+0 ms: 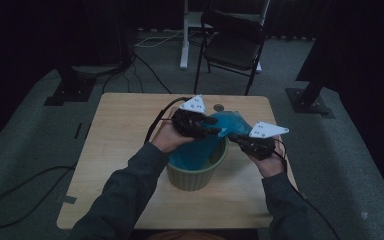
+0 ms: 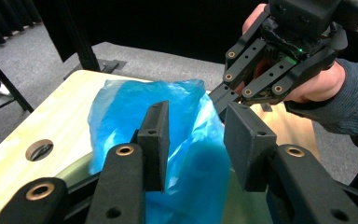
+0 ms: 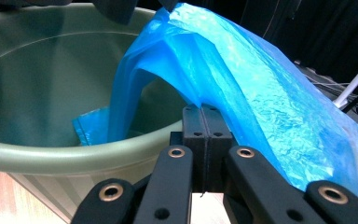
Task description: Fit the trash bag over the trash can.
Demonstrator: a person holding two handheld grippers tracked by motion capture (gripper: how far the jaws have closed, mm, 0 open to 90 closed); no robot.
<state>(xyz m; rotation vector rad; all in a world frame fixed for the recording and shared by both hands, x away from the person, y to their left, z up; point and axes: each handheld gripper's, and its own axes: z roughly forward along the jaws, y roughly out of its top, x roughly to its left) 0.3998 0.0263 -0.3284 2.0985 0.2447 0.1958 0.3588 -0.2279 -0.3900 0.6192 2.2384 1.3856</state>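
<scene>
A thin blue plastic bag (image 1: 231, 121) hangs into a green bucket (image 1: 196, 176) in the middle of the wooden table (image 1: 120, 130). My right gripper (image 3: 205, 111) is shut on the bag (image 3: 242, 70) at its edge, just outside the bucket's rim (image 3: 51, 156). My left gripper (image 2: 196, 123) stands open over the bucket, and a fold of the bag (image 2: 135, 102) runs loosely between its pads. In the high view the left gripper (image 1: 213, 128) and the right gripper (image 1: 235, 137) face each other across the bag's top. The right gripper (image 2: 220, 99) also shows in the left gripper view.
The table has a round hole (image 1: 219, 107) near its far edge, behind the bag. A black folding chair (image 1: 235, 45) and a white stand leg (image 1: 184, 35) are on the floor beyond the table. Cables lie on the floor at the left.
</scene>
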